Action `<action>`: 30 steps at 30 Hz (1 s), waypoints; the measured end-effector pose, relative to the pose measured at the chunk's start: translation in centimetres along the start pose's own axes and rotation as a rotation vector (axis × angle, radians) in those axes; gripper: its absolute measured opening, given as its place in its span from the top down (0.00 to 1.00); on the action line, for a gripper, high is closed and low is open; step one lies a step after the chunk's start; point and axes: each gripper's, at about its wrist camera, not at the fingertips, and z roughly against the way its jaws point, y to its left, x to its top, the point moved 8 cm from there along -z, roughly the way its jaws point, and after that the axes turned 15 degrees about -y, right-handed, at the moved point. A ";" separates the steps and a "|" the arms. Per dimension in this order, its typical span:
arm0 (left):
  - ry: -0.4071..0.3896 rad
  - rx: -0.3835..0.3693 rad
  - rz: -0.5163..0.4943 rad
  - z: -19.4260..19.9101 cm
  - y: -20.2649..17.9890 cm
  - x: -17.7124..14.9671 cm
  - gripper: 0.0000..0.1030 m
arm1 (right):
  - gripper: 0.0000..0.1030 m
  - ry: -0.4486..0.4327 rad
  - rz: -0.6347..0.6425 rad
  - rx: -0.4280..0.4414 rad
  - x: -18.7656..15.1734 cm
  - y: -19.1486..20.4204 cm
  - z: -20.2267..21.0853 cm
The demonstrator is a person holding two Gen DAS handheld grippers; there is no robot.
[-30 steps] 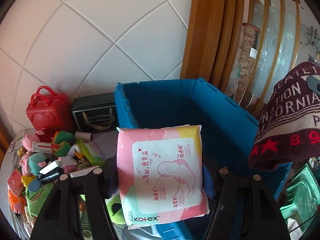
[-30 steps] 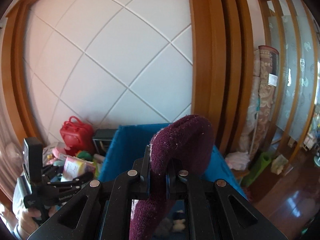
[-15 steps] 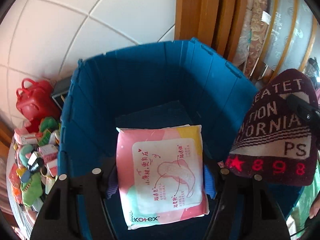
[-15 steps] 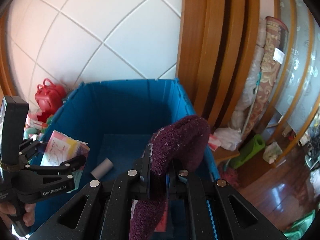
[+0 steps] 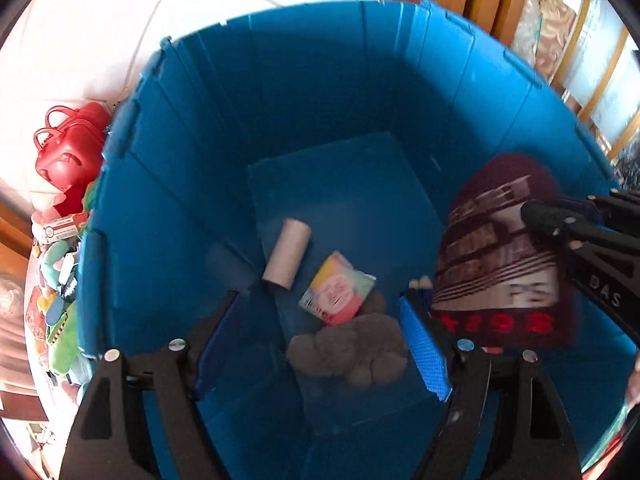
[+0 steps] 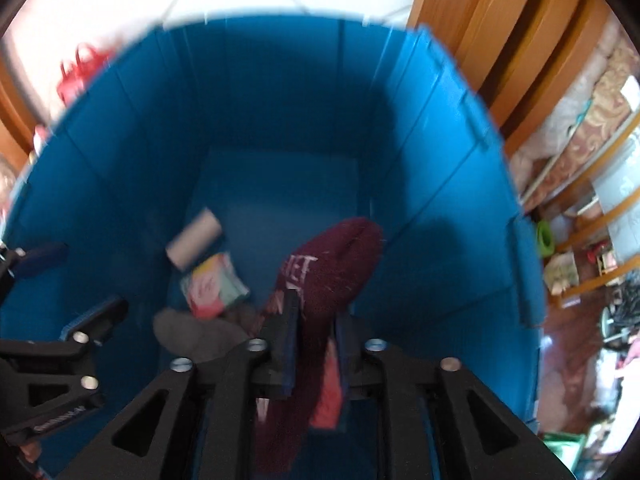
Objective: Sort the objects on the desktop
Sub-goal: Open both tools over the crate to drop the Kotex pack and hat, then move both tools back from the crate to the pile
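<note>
A: Beanie [image 5: 496, 256], maroon knit, left-wrist view: hangs inside the blue bin [image 5: 320, 80], near its right wall. Left gripper [image 5: 320, 336] empty, jaws opening.

B: Right-wrist view: right gripper [image 6: 314, 336] jaws opening, beanie [image 6: 332, 264] between them. Soft, light, floppy; pinch a fold.

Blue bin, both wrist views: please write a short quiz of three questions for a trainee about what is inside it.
1. True or false: the cardboard tube lies on the floor of the blue bin.
2. Choose one: the pink pad packet lies against A) the grey plush item, B) a red case, C) a green toy.
3. Short answer: what colour are the digits at the lower edge of the maroon knit item?

Key: 1 true; 2 A; 3 red.
</note>
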 end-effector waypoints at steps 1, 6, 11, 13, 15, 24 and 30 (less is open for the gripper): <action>0.005 -0.002 -0.008 -0.1 0.0 -0.3 0.24 | 0.64 0.021 0.005 -0.004 -0.5 -0.1 -0.3; 0.007 -0.027 -0.004 0.3 -0.2 -0.8 0.24 | 0.03 0.057 0.047 -0.033 -2.4 -0.7 -0.1; -0.024 -0.043 -0.005 1.7 -0.2 -0.7 0.24 | 0.00 0.064 0.053 -0.045 -3.6 -1.1 1.3; -0.037 -0.057 0.000 2.4 -0.3 -0.7 0.24 | 0.00 0.061 0.059 -0.031 -4.0 -0.9 1.9; -0.049 -0.068 0.002 3.0 -0.4 -0.7 0.24 | 0.00 0.056 0.070 -0.025 -4.4 -0.5 2.6; -0.143 -0.120 -0.004 7.0 -1.1 -1.6 0.24 | 0.00 -0.019 0.067 0.003 -6.0 1.2 5.9; -0.292 -0.108 0.010 11.5 0.4 -2.7 0.24 | 0.00 -0.153 -0.021 0.055 -6.9 2.2 9.4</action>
